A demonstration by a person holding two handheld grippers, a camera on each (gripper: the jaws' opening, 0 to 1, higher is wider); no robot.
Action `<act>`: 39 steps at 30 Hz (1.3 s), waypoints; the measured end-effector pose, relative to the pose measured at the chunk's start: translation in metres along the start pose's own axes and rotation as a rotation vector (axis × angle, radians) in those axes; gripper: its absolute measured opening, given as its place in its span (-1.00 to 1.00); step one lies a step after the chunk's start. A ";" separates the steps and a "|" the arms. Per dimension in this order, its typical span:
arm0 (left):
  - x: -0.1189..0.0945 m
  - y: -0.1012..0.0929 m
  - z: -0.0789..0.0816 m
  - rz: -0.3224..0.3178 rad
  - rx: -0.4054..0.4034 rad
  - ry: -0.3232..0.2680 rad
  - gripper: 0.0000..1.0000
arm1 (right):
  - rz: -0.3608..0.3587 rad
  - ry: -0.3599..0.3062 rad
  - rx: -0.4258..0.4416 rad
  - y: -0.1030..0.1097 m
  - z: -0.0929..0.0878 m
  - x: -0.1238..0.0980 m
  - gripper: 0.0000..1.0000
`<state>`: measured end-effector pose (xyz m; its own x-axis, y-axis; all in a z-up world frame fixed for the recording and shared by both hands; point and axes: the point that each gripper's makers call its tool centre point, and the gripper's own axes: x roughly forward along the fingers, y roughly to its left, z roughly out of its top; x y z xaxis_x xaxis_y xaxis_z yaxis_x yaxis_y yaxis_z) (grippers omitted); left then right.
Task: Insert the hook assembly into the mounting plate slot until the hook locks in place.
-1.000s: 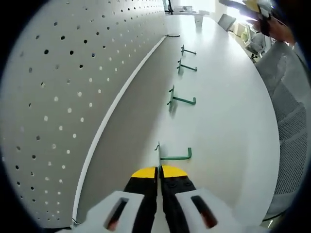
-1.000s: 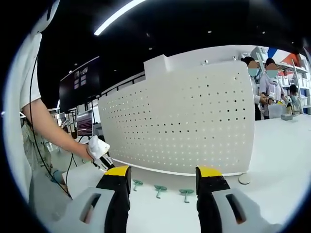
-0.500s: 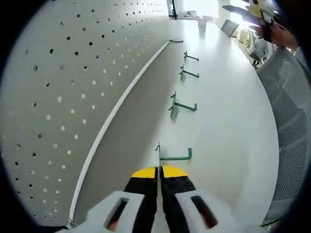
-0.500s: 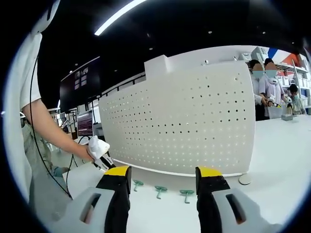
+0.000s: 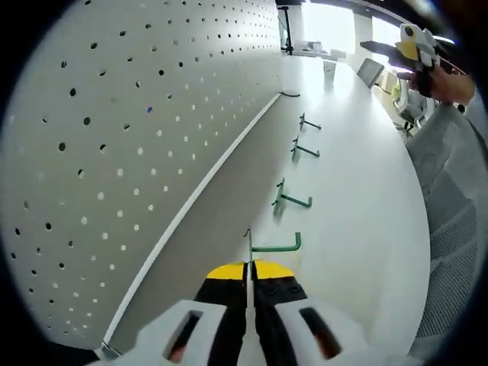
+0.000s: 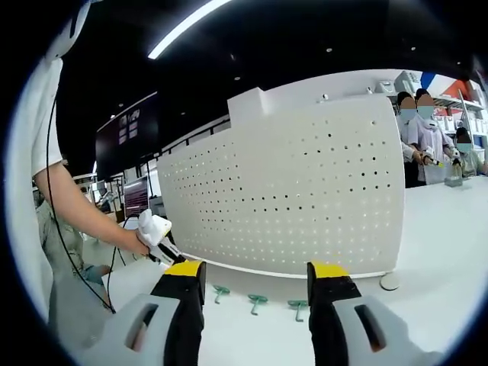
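Note:
My left gripper (image 5: 248, 268) is shut on a green wire hook (image 5: 276, 246) whose bent arm sticks out to the right just past the yellow jaw tips. The white perforated mounting plate (image 5: 137, 130) stands upright close on the left. Three more green hooks (image 5: 292, 200) lie in a row on the white table (image 5: 358, 198). In the right gripper view the mounting plate (image 6: 290, 206) faces me, three green hooks (image 6: 258, 300) lie before it, and the left gripper (image 6: 155, 233) sits in a hand at its left end. My right gripper (image 6: 255, 268) is open and holds nothing.
The right gripper (image 5: 418, 44) shows far off at the top right, held in a hand. A small white disc (image 6: 390, 280) lies by the plate's right end. People (image 6: 423, 137) stand behind the table at the right. Monitors (image 6: 126, 141) hang at the back left.
My left gripper has moved with the held hook, bringing the plate's holes closer and larger; the hooks on the table have slid away in its view. The right gripper stays open, barely shifted.

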<state>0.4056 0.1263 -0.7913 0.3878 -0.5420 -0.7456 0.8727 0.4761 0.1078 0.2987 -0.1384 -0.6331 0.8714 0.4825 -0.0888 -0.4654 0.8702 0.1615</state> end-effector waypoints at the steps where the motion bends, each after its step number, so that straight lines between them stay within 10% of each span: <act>1: -0.002 0.000 0.004 0.004 -0.001 -0.013 -0.98 | 0.003 -0.002 0.001 0.001 0.001 0.001 0.03; 12: -0.020 0.000 0.029 0.023 -0.123 -0.152 -0.98 | 0.031 -0.026 -0.001 0.009 0.013 0.010 0.03; 39: -0.058 -0.009 0.085 0.092 -0.114 -0.354 -0.98 | 0.094 -0.065 -0.017 0.027 0.040 0.016 0.03</act>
<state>0.4003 0.0946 -0.6929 0.5588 -0.6897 -0.4605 0.7988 0.5969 0.0754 0.3066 -0.1107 -0.5906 0.8319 0.5548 -0.0101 -0.5473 0.8234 0.1497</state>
